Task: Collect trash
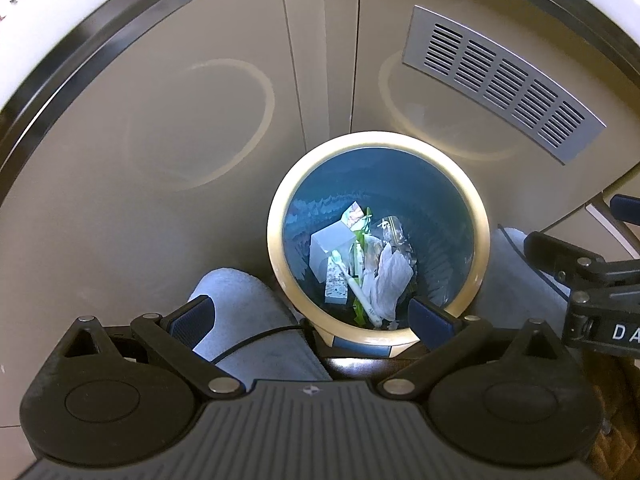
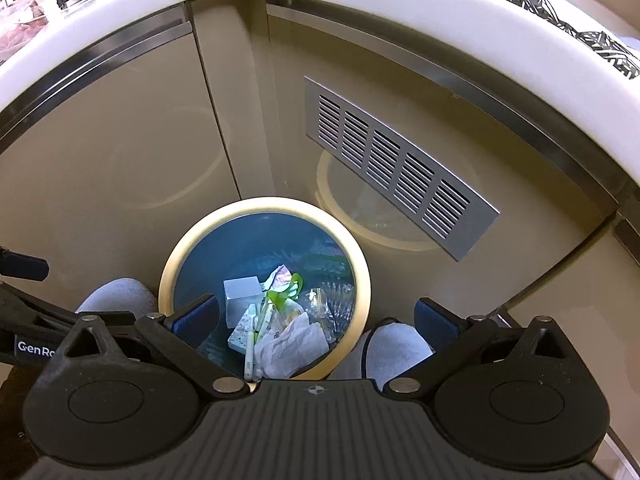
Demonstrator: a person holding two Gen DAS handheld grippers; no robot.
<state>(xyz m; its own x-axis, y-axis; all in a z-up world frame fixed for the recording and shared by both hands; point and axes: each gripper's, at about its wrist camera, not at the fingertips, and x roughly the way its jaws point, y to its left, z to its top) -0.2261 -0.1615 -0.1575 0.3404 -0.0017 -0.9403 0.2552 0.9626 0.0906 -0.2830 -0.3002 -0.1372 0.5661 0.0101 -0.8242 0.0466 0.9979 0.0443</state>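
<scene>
Both the left claw [image 1: 312,322] and right claw [image 2: 316,320] hang wide open and empty above the bin [image 1: 480,216], whose trash [image 1: 360,264] lies deep inside, so a careless reach could tip it.

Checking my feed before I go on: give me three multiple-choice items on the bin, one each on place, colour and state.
1. The round bin with a cream rim and blue inside stands
A. on a counter
B. on the floor against beige cabinet doors
C. inside a cabinet

2. The vent grille is
A. silver-grey
B. red
C. black

3. The left gripper is
A. shut on paper
B. holding the rim
C. open, empty

Answers: B, doors rise right behind it; A, pale metal slats; C, jaws spread apart with nothing between.
</scene>
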